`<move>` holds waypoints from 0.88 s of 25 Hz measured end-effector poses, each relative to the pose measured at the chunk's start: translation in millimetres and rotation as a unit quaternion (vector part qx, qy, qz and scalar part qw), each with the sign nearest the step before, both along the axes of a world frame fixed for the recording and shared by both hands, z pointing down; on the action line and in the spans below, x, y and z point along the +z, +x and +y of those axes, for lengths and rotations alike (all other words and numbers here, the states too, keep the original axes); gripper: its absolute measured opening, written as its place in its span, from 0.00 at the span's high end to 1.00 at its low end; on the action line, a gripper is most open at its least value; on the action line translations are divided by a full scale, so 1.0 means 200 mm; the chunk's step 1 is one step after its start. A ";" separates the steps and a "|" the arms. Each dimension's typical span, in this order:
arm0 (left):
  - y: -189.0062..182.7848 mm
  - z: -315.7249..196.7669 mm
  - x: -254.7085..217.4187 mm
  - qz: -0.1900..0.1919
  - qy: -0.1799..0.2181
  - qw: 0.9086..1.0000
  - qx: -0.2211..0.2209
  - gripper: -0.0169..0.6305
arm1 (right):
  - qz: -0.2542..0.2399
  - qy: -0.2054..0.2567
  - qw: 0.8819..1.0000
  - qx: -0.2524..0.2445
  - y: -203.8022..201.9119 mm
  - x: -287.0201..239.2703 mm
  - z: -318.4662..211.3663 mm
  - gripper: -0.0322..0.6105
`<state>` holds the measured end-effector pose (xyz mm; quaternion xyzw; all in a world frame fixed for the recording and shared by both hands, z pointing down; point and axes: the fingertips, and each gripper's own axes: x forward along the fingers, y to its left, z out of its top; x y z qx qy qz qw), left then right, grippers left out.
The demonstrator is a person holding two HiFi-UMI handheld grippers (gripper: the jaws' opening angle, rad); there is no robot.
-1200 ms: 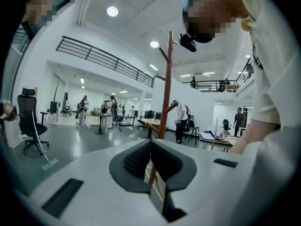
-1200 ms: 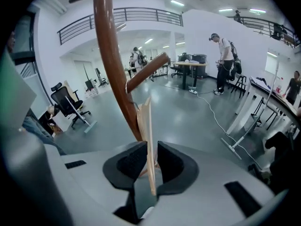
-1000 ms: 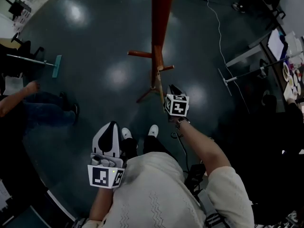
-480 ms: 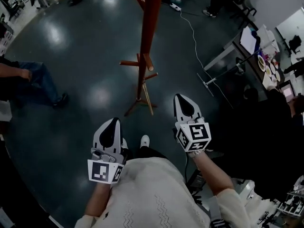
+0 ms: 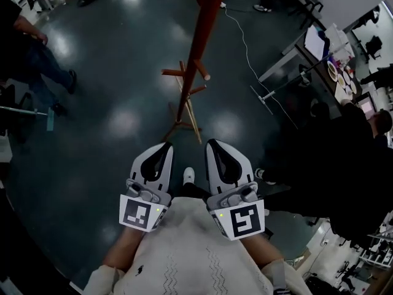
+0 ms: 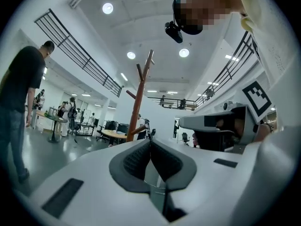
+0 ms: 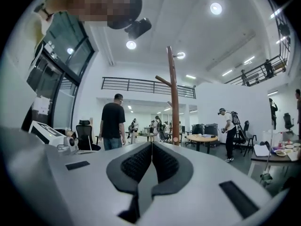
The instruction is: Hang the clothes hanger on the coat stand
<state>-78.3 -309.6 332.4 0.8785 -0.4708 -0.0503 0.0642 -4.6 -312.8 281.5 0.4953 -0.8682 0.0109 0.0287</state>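
two grippers are held side by side close to the person's white knit top [image 5: 184, 260], the left gripper [image 5: 162, 150] and the right gripper [image 5: 215, 146] both pointing toward the coat stand [image 5: 204, 39]. each pair of jaws is pressed fully together, the ribbed pads meeting along a thin seam with nothing between them. the coat stand, a reddish-brown wooden pole with short pegs, rises from the dark glossy floor [image 5: 104, 78] just beyond the gripper tips, its splayed feet a little farther out than the person's white shoe [image 5: 188, 176]. a white cable [image 5: 244, 39] trails over the floor to the stand's right. a person in a black t-shirt [image 7: 113, 121] stands left of the stand.
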 end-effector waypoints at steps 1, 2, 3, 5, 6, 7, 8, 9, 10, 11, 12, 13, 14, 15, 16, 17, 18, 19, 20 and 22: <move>0.01 0.01 0.00 -0.004 0.000 1.000 0.003 0.95 | -0.003 0.000 1.000 0.003 -0.04 0.01 0.01 0.92; 0.01 0.01 0.01 -0.007 -0.003 1.000 0.004 0.95 | -0.008 -0.006 1.000 0.004 -0.06 0.02 0.01 0.92; 0.01 0.01 0.01 -0.009 -0.008 1.000 0.002 0.95 | -0.009 -0.015 1.000 0.001 -0.09 0.05 0.01 0.92; 0.00 0.00 0.03 -0.011 -0.017 1.000 -0.006 0.95 | -0.004 -0.030 1.000 -0.006 -0.12 0.11 0.00 0.92; -0.01 0.00 0.04 -0.012 -0.020 1.000 -0.009 0.95 | -0.001 -0.035 0.999 -0.007 -0.13 0.13 0.00 0.92; -0.02 0.00 0.04 -0.013 -0.022 1.000 -0.011 0.95 | 0.002 -0.041 0.999 -0.007 -0.14 0.15 0.00 0.92; -0.02 0.00 0.05 -0.016 -0.023 1.000 -0.012 0.95 | 0.007 -0.051 0.999 -0.007 -0.15 0.17 0.01 0.92; -0.03 0.00 0.05 -0.018 -0.024 0.999 -0.012 0.95 | 0.011 -0.061 0.998 -0.007 -0.16 0.19 0.01 0.92; -0.04 0.00 0.05 -0.019 -0.023 0.999 -0.014 0.95 | 0.013 -0.068 0.998 -0.007 -0.17 0.21 0.02 0.92; -0.06 0.00 0.05 -0.020 -0.024 0.999 -0.016 0.95 | 0.012 -0.070 0.997 -0.008 -0.19 0.21 0.01 0.92; -0.07 0.00 0.05 -0.021 -0.025 0.999 -0.018 0.95 | 0.007 -0.066 0.998 -0.010 -0.20 0.20 0.01 0.92; -0.08 0.00 0.05 -0.022 -0.026 0.999 -0.020 0.95 | 0.002 -0.062 0.998 -0.012 -0.21 0.19 0.01 0.92; -0.09 0.00 0.05 -0.022 -0.027 0.999 -0.022 0.95 | -0.001 -0.062 0.998 -0.013 -0.22 0.18 0.00 0.92; -0.09 0.00 0.05 -0.022 -0.026 0.999 -0.024 0.95 | -0.009 -0.060 0.998 -0.010 -0.23 0.17 0.00 0.92; -0.10 0.01 0.05 -0.022 -0.023 0.999 -0.026 0.95 | -0.024 -0.051 0.998 -0.007 -0.24 0.14 -0.01 0.92; -0.11 0.01 0.05 -0.021 -0.019 0.999 -0.029 0.95 | -0.037 -0.042 0.998 -0.007 -0.26 0.13 -0.02 0.92; -0.11 0.01 0.05 -0.018 -0.017 0.999 -0.033 0.95 | -0.038 -0.039 0.998 -0.010 -0.27 0.13 -0.02 0.92; -0.13 0.01 0.04 -0.013 -0.021 0.999 -0.038 0.95 | -0.029 -0.044 0.999 -0.015 -0.28 0.15 -0.01 0.92; -0.14 0.01 0.04 -0.007 -0.025 0.999 -0.043 0.95 | -0.014 -0.051 0.998 -0.022 -0.29 0.18 0.00 0.92; -0.17 0.03 0.03 -0.006 -0.023 0.999 -0.045 0.95 | -0.003 -0.059 0.998 -0.027 -0.31 0.21 0.03 0.92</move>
